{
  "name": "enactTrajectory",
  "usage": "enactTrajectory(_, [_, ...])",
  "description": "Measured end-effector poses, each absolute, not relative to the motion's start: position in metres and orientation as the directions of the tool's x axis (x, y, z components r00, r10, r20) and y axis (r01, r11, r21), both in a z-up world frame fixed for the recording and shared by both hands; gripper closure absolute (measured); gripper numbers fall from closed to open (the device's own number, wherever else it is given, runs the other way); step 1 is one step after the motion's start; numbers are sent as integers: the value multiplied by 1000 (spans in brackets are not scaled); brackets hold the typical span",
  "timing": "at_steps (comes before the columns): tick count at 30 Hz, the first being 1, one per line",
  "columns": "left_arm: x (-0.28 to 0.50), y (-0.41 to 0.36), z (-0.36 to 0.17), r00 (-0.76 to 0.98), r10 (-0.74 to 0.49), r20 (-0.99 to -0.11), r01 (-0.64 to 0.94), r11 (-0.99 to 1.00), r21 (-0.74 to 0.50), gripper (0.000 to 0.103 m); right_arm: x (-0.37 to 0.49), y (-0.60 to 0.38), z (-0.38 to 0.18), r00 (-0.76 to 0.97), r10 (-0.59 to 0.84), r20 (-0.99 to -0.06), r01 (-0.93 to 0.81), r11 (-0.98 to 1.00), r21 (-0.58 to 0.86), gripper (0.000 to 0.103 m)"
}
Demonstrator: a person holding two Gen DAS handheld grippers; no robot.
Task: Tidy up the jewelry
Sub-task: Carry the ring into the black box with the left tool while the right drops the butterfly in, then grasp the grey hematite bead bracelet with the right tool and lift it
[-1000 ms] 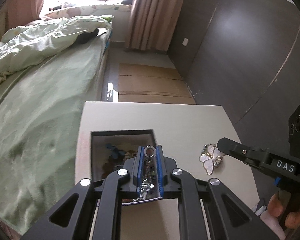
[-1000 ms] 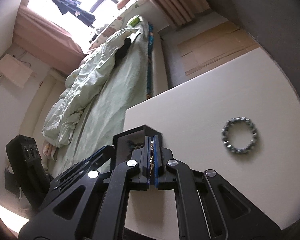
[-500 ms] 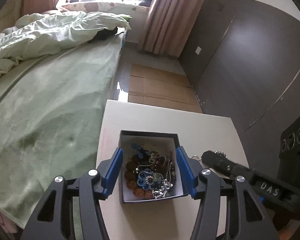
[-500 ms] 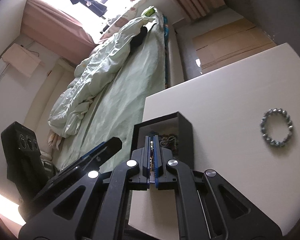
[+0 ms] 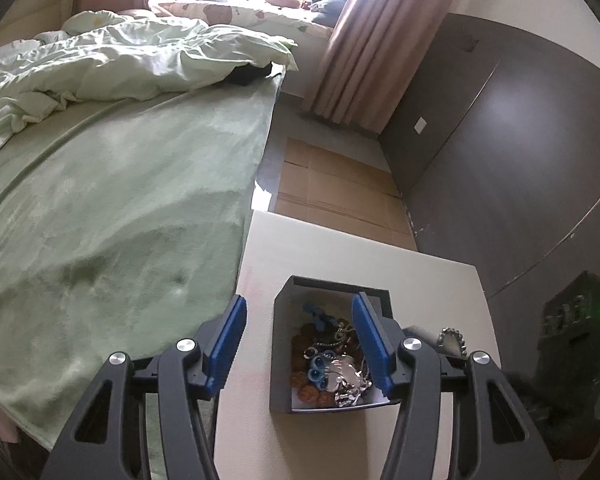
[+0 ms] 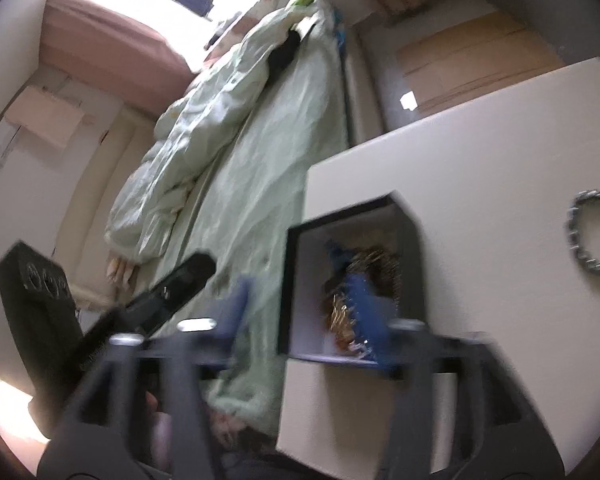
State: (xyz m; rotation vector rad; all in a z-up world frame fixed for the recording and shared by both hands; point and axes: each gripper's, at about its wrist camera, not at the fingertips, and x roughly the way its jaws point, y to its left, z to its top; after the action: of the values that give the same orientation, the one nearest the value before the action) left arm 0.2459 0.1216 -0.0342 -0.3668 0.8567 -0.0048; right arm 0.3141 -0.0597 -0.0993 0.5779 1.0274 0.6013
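A small dark jewelry box stands open on the white table, with a heap of mixed jewelry inside. My left gripper is open and empty above the box's left part. My right gripper shows blurred in its own view, open over the same box. The butterfly pendant sits by the right gripper's finger beside the box; whether it is still touched is unclear. A silver bead bracelet lies on the table to the right.
The white table ends at a near and left edge beside a bed with green bedding. A dark wardrobe wall stands to the right. Cardboard sheets cover the floor beyond the table.
My left gripper opened, dropped its piece into the box and pulled back. My right gripper carried the butterfly pendant to the box and has just opened.
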Motion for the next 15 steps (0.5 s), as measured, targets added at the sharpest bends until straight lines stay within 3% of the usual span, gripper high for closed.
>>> enactTrajectory(7, [249, 112, -35, 654, -159, -740, -115, 945, -305, 49, 313, -97, -85, 449, 649, -614, -177, 738, 652, 39])
enactTrajectory(15, [255, 88, -36, 653, -173, -737, -57, 959, -276, 34, 316, -139, -86, 485, 557, -674, -139, 810, 569, 39])
